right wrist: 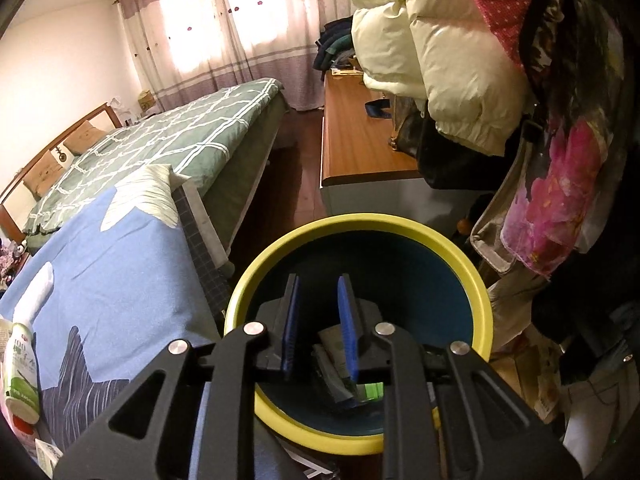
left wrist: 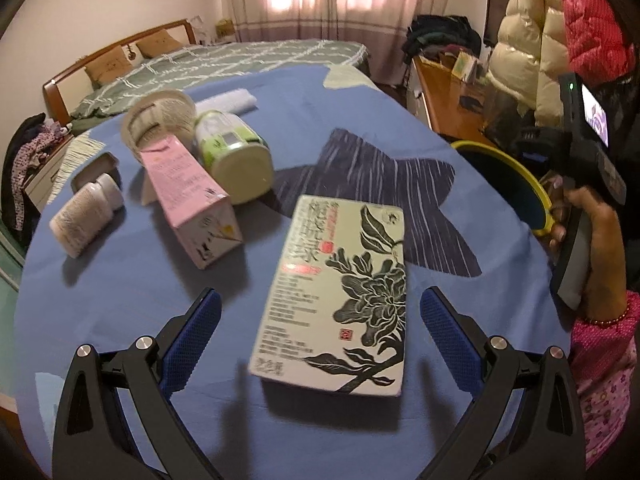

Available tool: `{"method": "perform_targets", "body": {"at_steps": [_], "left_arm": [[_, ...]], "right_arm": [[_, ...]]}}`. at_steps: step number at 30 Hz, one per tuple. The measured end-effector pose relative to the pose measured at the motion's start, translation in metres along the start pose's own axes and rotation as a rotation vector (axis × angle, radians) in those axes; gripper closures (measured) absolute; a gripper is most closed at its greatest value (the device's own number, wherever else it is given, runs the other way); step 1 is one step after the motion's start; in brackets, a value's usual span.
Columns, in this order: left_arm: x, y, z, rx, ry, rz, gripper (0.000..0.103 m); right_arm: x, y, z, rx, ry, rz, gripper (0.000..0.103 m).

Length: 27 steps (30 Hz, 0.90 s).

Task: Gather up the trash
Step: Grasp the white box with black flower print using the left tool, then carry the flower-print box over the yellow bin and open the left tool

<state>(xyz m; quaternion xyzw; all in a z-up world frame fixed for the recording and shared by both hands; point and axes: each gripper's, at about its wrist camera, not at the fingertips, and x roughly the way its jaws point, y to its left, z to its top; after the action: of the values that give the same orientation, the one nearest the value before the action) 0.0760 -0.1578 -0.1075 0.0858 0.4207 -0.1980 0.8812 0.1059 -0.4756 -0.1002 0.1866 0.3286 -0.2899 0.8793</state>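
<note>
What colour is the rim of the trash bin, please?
Yellow, around a dark teal inside; the trash bin shows best in the right wrist view.

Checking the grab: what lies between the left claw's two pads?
In the left wrist view, the flower-print box lies on the blue cloth between the open left claw pads, untouched.

Right gripper [right wrist: 318, 320] over yellow-rimmed bin [right wrist: 476, 280], blue pads [right wrist: 347, 320] close together but apart, nothing between. Crumpled wrappers [right wrist: 336, 364] low inside bin. Left: blue bedspread [right wrist: 120, 256], green-labelled bottle [right wrist: 22, 376] lying at its edge.
</note>
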Motion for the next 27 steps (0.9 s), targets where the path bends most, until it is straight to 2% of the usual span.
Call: {"method": "perform_targets", "body": {"at_steps": [8, 11, 13, 15, 22, 27], "left_arm": [[0.027, -0.006, 0.005, 0.016, 0.048, 0.042, 0.005], [0.036, -0.005, 0.007, 0.011, 0.076, 0.028, 0.016], [0.036, -0.005, 0.008, 0.012, 0.067, 0.029, 0.028], [0.035, -0.004, 0.008, 0.006, 0.068, 0.019, 0.031], [0.029, -0.013, 0.023, 0.014, 0.032, 0.007, 0.032], [0.027, -0.035, 0.047, 0.045, -0.008, -0.018, 0.032]], "right_arm": [[0.0, 0.003, 0.001, -0.004, 0.004, 0.018, 0.084], [0.002, 0.003, 0.001, -0.002, 0.007, 0.028, 0.084], [0.001, 0.002, 0.001, 0.0, 0.002, 0.034, 0.084], [-0.002, 0.001, 0.001, 0.002, -0.012, 0.039, 0.084], [-0.013, -0.016, -0.005, 0.004, -0.006, 0.059, 0.084], [-0.025, -0.036, -0.005, 0.014, -0.012, 0.066, 0.084]]}}
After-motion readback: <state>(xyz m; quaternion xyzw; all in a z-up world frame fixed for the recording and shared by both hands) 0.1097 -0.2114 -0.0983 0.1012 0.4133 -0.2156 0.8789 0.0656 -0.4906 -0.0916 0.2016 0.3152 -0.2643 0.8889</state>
